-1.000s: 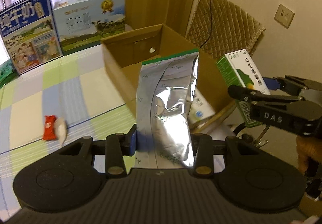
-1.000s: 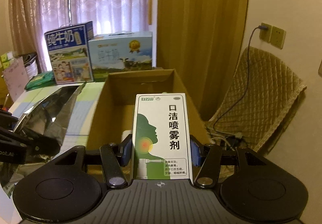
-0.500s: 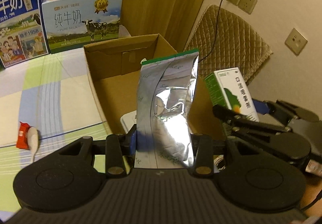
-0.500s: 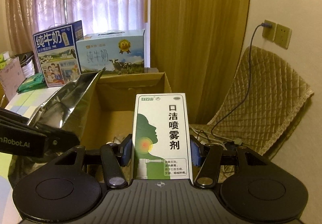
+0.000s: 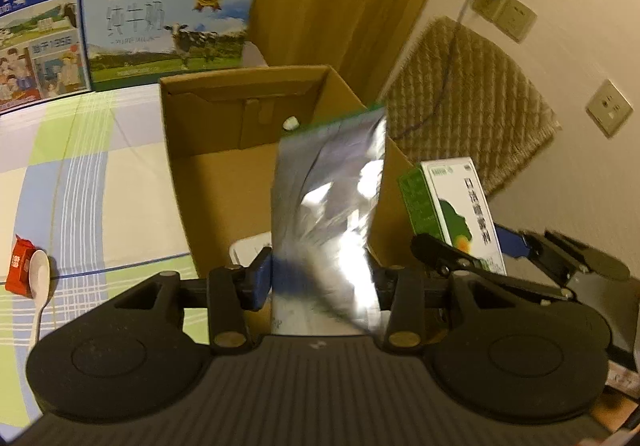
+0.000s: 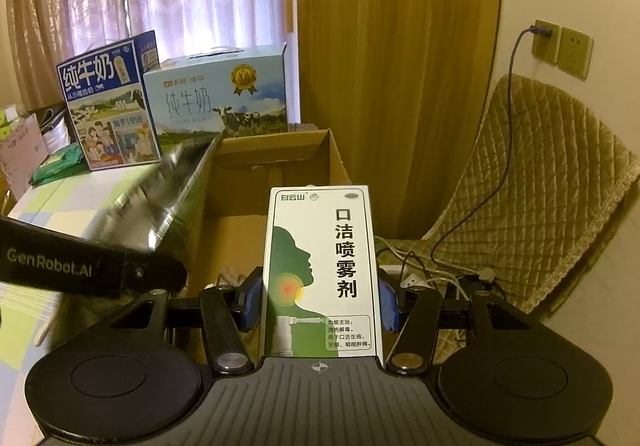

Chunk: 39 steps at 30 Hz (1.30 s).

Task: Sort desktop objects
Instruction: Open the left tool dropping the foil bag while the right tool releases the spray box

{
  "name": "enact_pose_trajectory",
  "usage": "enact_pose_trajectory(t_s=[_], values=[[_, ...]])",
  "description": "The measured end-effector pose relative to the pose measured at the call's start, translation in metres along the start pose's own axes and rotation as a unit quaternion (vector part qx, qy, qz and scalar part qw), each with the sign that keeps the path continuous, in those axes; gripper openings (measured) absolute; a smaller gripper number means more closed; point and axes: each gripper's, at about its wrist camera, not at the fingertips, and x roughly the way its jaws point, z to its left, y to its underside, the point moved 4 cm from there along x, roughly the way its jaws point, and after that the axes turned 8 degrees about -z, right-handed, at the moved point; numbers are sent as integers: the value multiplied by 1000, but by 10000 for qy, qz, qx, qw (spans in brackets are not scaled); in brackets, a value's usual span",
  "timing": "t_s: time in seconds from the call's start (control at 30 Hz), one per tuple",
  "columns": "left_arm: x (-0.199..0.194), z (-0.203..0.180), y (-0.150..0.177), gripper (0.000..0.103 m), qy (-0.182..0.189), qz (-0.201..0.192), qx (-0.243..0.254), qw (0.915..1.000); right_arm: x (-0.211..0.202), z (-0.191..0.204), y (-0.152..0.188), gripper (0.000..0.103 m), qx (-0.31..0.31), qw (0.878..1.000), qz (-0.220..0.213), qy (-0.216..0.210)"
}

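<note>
Both grippers are gripping cargo above the cardboard box [image 5: 224, 149]: left gripper [image 5: 320, 280] is pinching a silver foil pouch [image 5: 328, 205], right gripper [image 6: 320, 304] is clamping a white-green spray carton [image 6: 320, 270]. Lowering each inside before releasing seems wisest.

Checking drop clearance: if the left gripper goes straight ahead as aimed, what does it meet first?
Probably the cardboard box: the left gripper, shut on the foil pouch, points into its open interior. Depth is unclear.
</note>
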Motion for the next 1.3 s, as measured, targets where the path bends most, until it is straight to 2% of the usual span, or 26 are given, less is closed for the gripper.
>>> enact_pose_trajectory(t_s=[0.43, 0.57, 0.6, 0.7, 0.9, 0.97, 1.13, 1.3], values=[[-27, 18, 8, 40, -69, -290, 29, 9996, 1, 0, 5, 53, 122, 9999, 55, -89], [-36, 24, 11, 40, -94, -332, -16, 9994, 2, 5, 2, 53, 257, 9991, 22, -351], [-39, 26, 12, 40, -102, -337, -22, 9994, 2, 5, 0, 54, 315, 9985, -21, -438], [-45, 32, 13, 40, -141, -367, -46, 9992, -2, 6, -5, 66, 384, 9985, -118, -384], [-57, 45, 21, 43, -229, -369, -53, 9990, -16, 9, -6, 70, 367, 9986, -139, -366], [-61, 48, 25, 45, -251, -360, -52, 9990, -21, 10, -5, 72, 375, 9986, -131, -357], [-80, 58, 35, 60, -396, -399, -11, 9984, -38, 19, -1, 80, 380, 9985, -146, -371], [-103, 70, 43, 72, -557, -438, 22, 9975, -55, 36, -1, 88, 295, 9984, -199, -430]])
